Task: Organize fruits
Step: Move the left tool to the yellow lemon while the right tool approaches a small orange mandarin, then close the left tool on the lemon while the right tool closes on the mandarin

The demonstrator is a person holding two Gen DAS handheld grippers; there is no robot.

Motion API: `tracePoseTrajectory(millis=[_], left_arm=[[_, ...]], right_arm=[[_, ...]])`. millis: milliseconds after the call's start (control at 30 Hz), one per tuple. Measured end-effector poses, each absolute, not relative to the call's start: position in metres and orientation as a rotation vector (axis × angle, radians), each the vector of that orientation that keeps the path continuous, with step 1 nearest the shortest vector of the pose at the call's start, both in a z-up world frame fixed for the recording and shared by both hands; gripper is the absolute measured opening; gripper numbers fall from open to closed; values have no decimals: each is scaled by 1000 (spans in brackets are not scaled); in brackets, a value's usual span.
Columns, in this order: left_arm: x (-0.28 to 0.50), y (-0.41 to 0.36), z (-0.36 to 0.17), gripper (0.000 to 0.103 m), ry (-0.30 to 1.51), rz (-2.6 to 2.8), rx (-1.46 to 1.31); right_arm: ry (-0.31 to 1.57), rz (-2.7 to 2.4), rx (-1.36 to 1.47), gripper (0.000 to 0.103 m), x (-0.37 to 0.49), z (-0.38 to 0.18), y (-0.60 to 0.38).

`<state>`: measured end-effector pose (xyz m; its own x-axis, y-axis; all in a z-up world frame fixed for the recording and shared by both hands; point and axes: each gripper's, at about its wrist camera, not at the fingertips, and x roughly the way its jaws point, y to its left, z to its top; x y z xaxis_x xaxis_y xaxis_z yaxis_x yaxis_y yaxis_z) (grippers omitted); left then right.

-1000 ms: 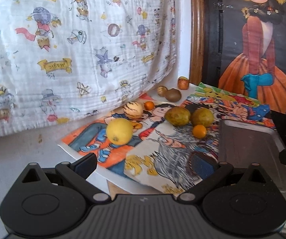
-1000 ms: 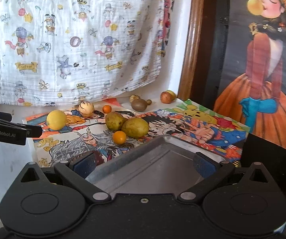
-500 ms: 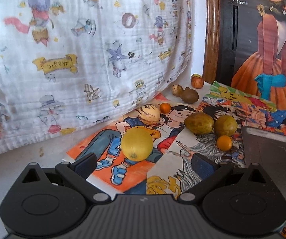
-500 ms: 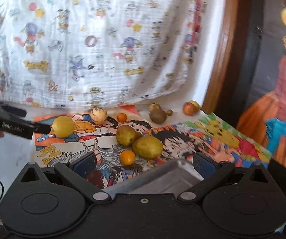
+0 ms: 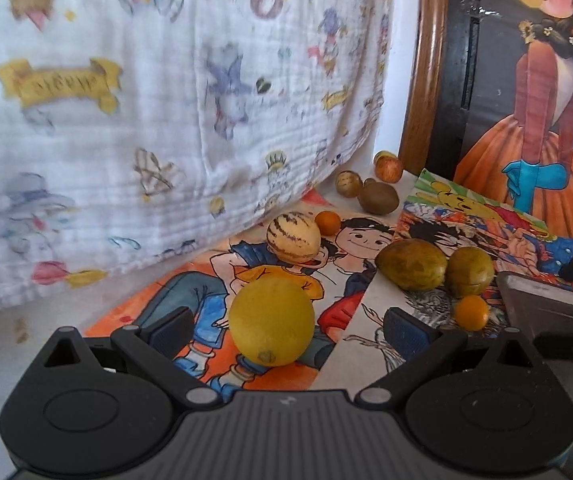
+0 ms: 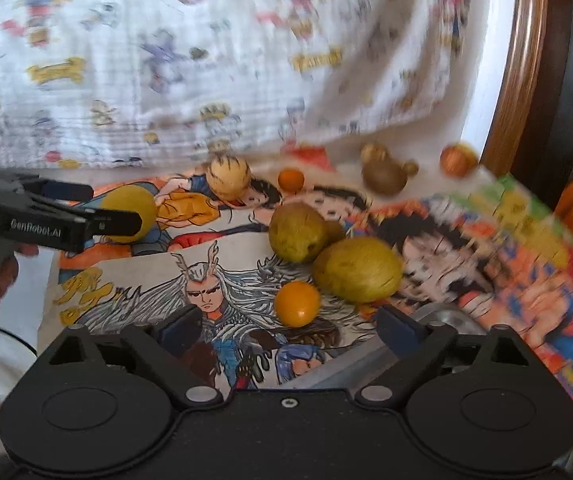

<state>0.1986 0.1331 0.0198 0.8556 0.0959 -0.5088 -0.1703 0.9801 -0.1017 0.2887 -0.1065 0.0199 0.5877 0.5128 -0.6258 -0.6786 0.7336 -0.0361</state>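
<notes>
Left wrist view: yellow lemon [image 5: 271,321] sits on the cartoon poster [image 5: 190,300], stem-end dimple facing the cam, long axis running roughly toward the lens. Left gripper [image 5: 286,326] spread wide w/ lemon between the pads, not touching. Right gripper [image 6: 286,324] wide but closing, nothing pinched; small orange fruit [image 6: 296,304] just ahead, two green fruits [image 6: 356,269] beyond.

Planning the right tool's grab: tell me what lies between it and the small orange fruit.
Nothing: in the right wrist view, only bare cartoon poster separates the closing right tool from the small orange fruit.
</notes>
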Motion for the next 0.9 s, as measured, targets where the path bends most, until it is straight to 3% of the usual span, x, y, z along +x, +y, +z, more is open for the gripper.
tracePoseTrajectory(millis=[233, 433, 900], left_arm=[[224, 136, 4, 102, 565, 143, -168], [234, 137, -3, 92, 591, 151, -179], [242, 142, -9, 67, 602, 175, -193]], right_arm=[[715, 707, -230, 75, 315, -2, -93], [730, 709, -211, 55, 320, -9, -87], [720, 666, -218, 36, 329, -18, -84]])
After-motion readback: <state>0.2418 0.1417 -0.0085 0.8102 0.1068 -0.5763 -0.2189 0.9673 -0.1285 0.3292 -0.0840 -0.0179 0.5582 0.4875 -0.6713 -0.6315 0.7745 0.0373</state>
